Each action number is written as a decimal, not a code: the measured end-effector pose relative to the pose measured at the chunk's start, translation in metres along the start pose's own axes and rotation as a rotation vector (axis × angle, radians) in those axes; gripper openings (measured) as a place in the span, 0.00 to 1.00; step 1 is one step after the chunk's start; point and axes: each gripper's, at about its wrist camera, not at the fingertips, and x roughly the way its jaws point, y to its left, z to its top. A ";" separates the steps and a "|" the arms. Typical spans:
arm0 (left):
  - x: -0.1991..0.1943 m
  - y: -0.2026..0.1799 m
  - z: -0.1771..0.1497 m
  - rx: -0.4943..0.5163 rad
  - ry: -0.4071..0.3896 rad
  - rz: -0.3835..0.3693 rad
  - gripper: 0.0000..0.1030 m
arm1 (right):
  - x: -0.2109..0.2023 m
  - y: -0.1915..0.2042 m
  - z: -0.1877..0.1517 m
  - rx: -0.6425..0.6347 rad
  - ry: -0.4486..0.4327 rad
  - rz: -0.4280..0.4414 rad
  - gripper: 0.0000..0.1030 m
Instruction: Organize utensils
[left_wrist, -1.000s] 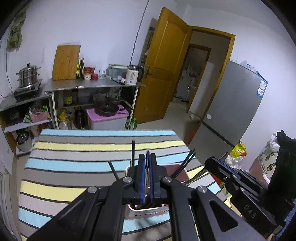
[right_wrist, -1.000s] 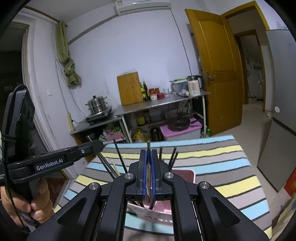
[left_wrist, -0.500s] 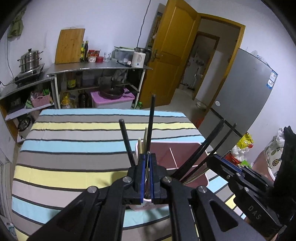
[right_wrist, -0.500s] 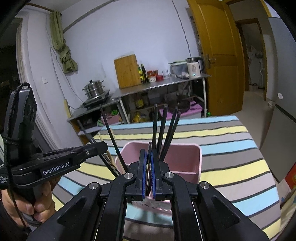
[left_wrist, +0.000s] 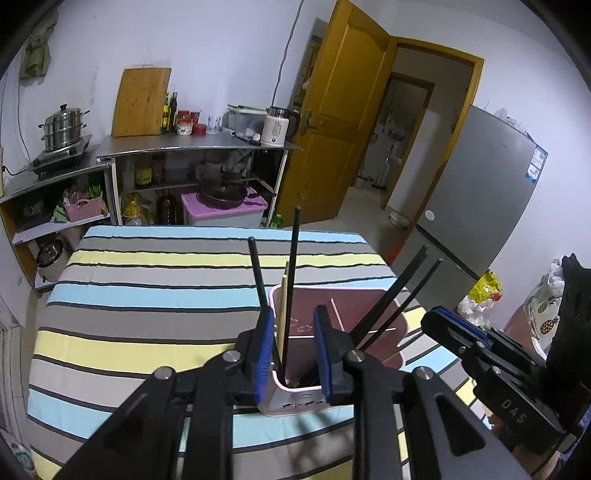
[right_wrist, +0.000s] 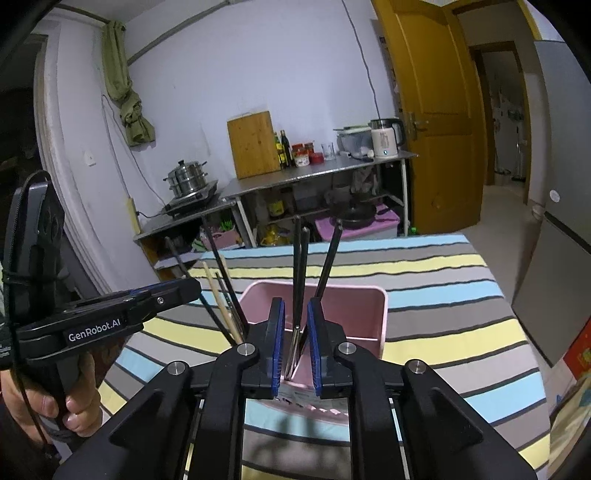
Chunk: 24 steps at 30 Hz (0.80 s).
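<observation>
From the left wrist, the left hand-held gripper (left_wrist: 293, 350) is released, its blue-padded fingers (left_wrist: 265, 354) spread on either side of the near end of a pink plastic utensil holder (left_wrist: 384, 325). A pale wooden chopstick (left_wrist: 283, 306) and thin black chopsticks (left_wrist: 293, 266) stand in that near compartment, rising between the jaws without being gripped; two more black sticks lean out over the holder's right rim. The holder sits toward the near right part of the worktop (left_wrist: 147, 295), whose striped cloth stretches flat to the far and left edges. The right hand-held gripper (left_wrist: 458, 332) hangs just beside the holder on the right.

From the right wrist, the right hand-held gripper (right_wrist: 295, 343) is likewise released — its jaws stand apart around slim dark metal utensils (right_wrist: 297, 280) that rest upright in the holder (right_wrist: 362, 317), with a gap on either side. The holder is a smooth rectangular bin with rounded corners and an inner divider. The left hand-held gripper (right_wrist: 184, 290) reaches in from the left, near the wooden and black sticks. To the right the cloth runs unbroken to the worktop edge (right_wrist: 517, 332).
</observation>
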 end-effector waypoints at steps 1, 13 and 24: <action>-0.003 0.000 0.000 -0.002 -0.006 -0.003 0.23 | -0.004 0.000 0.001 -0.001 -0.005 -0.001 0.12; -0.041 -0.004 -0.036 0.008 -0.084 0.031 0.29 | -0.052 0.004 -0.038 -0.012 -0.062 -0.042 0.13; -0.058 -0.016 -0.110 0.053 -0.086 0.054 0.29 | -0.079 0.015 -0.100 -0.014 -0.093 -0.056 0.13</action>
